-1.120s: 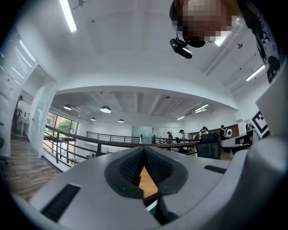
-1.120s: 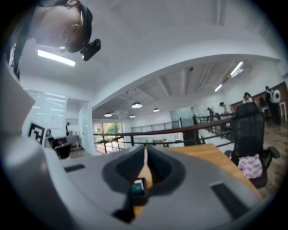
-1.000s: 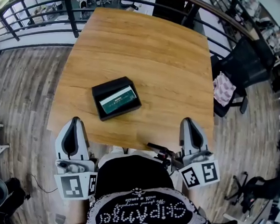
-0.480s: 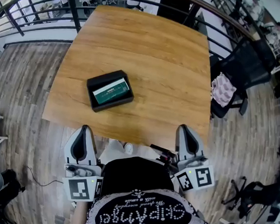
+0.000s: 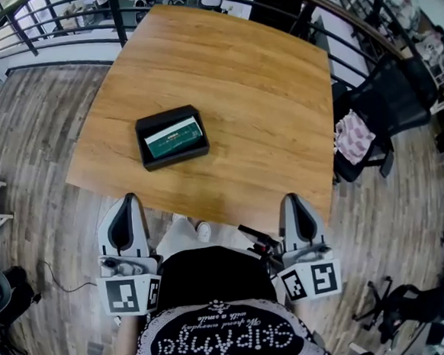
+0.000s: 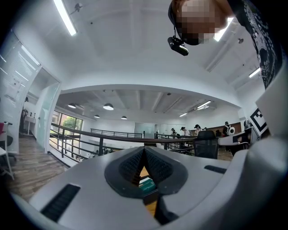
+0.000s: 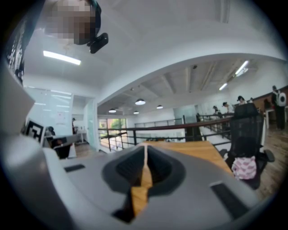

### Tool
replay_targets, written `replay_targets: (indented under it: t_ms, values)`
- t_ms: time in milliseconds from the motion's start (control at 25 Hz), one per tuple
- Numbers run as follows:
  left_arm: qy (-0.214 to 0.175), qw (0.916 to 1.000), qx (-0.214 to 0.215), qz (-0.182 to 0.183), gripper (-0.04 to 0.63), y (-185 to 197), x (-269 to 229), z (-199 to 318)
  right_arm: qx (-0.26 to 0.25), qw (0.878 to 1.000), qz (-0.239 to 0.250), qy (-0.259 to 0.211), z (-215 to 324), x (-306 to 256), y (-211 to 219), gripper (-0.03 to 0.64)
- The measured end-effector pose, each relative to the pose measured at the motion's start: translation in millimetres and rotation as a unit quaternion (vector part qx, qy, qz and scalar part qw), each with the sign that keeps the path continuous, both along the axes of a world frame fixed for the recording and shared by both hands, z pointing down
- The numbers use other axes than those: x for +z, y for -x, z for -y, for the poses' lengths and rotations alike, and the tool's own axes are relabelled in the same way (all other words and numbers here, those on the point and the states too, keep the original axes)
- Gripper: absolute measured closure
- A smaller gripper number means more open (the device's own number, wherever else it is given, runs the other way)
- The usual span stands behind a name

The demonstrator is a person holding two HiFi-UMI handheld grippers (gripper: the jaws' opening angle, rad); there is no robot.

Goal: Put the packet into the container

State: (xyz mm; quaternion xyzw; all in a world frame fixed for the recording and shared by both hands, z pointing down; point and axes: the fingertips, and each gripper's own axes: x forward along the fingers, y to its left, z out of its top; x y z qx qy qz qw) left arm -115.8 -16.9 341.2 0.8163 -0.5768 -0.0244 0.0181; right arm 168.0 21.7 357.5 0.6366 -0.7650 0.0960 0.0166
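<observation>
Drawn back off tabletop [image 5: 263,116]: left tongs [image 5: 126,207] and right tongs [image 5: 294,204], both pressed together, empty. Packet [image 5: 174,137] in container [image 5: 141,145] at left's 1 o'clock, nearer; lengthwise roughly 9-to-3.

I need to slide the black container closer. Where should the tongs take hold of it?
Probably its near long wall, from the person's side, one jaw inside and one outside: the black container is shallow with a thin upright rim, and the green packet nearly fills the inside.

We get bright, even light from ceiling strips [image 6: 65,17]; the table [image 5: 261,93] carries only soft shadows. Fisheye bends every edge, and the right gripper [image 7: 145,155] blurs close up.
</observation>
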Motion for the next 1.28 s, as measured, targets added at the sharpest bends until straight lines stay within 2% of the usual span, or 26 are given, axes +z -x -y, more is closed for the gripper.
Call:
replay_targets:
  t_ms: [1280]
  values:
    - [0.022, 0.9996, 0.015, -0.010, 0.566, -6.6, 12.3, -6.1, 0.000, 1.000, -0.014, 0.012, -11.0, 1.3, -0.9, 0.577]
